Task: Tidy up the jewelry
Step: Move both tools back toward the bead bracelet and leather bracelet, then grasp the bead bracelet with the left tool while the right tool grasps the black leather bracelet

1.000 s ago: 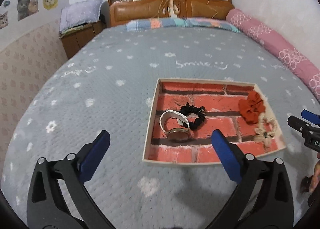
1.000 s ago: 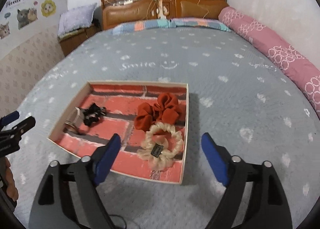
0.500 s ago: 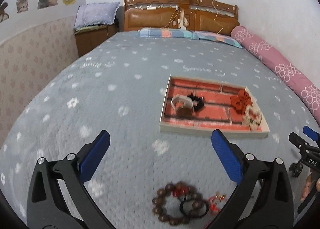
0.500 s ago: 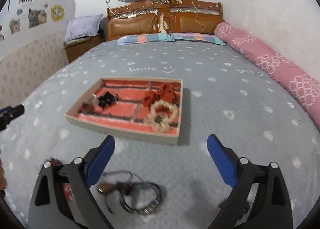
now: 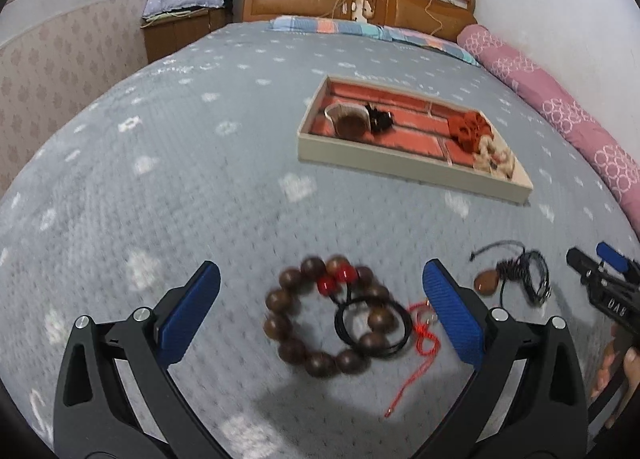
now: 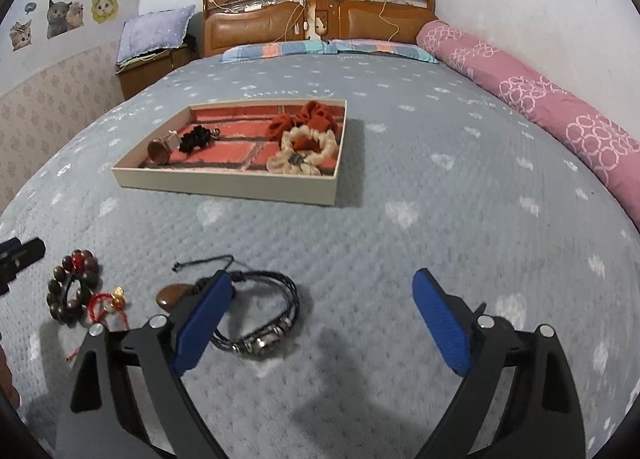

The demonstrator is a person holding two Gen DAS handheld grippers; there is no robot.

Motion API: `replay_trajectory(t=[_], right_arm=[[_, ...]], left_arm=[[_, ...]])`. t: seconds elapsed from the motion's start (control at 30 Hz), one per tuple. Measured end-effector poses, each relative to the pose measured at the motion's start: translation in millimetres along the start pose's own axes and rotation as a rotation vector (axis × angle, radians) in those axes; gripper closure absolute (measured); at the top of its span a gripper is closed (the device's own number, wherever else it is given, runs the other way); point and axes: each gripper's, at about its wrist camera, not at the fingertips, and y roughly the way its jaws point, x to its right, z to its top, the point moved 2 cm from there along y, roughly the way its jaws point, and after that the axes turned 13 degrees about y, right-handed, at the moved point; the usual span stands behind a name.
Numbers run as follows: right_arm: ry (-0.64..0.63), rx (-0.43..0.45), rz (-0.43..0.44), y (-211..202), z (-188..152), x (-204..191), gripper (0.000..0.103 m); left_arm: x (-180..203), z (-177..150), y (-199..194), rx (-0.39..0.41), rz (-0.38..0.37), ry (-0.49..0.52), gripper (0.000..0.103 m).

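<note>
Left gripper (image 5: 320,299) gapes empty over the bead bracelet (image 5: 320,323), framing it for pickup. Right gripper (image 6: 320,307), jaws closing on nothing, hangs beside the braided bracelet (image 6: 264,319); the tray (image 6: 224,189) waits beyond.

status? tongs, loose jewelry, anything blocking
Left tongs open over bead bracelet, nothing gripped. Right tongs wide, closing slightly, empty; braided bracelet by left pad. Tray beyond, path clear.
</note>
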Motion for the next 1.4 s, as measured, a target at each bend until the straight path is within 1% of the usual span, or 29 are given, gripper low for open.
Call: replay_trajectory(t=[0.1,0.13,0.17,0.27,0.3,0.33,0.37,0.5,0.6,0.63,0.77,0.83,0.97,1.13,1.23,1.3,1.4], right_arm=[[0.006,-0.022,0.003,5.2,-6.5,2.2,0.023],[0.007,-0.028,0.004,7.3,-8.1,2.2,0.025],[0.009,-0.035,0.006,9.8,-10.1,2.6,0.027],[0.016,-0.061,0.010,18.0,-15.9,3.5,0.033],[0.019,-0.067,0.010,20.3,-17.0,4.0,0.036],[0.026,-0.073,0.011,22.5,-17.5,5.0,0.038],[0.032,-0.078,0.011,23.9,-17.7,5.7,0.039],[0.046,-0.095,0.019,28.9,-17.8,6.5,0.044],[0.035,-0.100,0.020,31.2,-19.9,4.1,0.044],[0.031,-0.101,0.020,32.0,-20.5,3.0,0.044],[0.026,-0.103,0.022,32.8,-20.7,1.1,0.044],[0.028,-0.110,0.024,34.6,-20.9,1.0,0.044],[0.031,-0.118,0.023,37.0,-20.7,0.5,0.044],[0.030,-0.133,0.021,40.3,-21.3,0.6,0.044],[0.028,-0.137,0.019,41.6,-21.5,0.1,0.044],[0.024,-0.135,0.016,42.1,-21.5,-1.2,0.044],[0.022,-0.134,0.014,42.3,-21.6,-1.4,0.044]], left_arm=[[2.0,-10.8,6.0,-0.005,0.009,0.005,0.006],[2.7,-13.5,7.4,-0.009,0.003,0.003,0.008],[3.0,-16.9,10.8,-0.016,-0.011,0.000,0.013],[3.8,-23.6,19.1,-0.039,-0.045,-0.003,0.023],[4.9,-25.2,21.5,-0.043,-0.052,0.000,0.024],[6.0,-25.7,23.6,-0.046,-0.055,0.005,0.027],[6.7,-25.5,25.5,-0.048,-0.056,0.008,0.032],[6.4,-25.8,27.4,-0.043,-0.055,0.012,0.036],[5.5,-25.6,27.8,-0.045,-0.059,0.013,0.040],[5.4,-25.1,28.1,-0.050,-0.059,0.020,0.040],[2.1,-23.9,30.5,-0.077,-0.053,0.035,0.046],[2.6,-24.1,31.5,-0.086,-0.040,0.058,0.048],[4.8,-25.6,34.6,-0.100,-0.021,0.082,0.048],[-1.8,-27.2,37.8,-0.109,-0.036,0.046,0.050],[3.4,-26.6,32.4,-0.113,-0.022,0.075,0.055],[7.3,-27.2,29.2,-0.111,-0.021,0.092,0.056],[8.6,-28.0,28.0,-0.115,-0.016,0.102,0.061]])
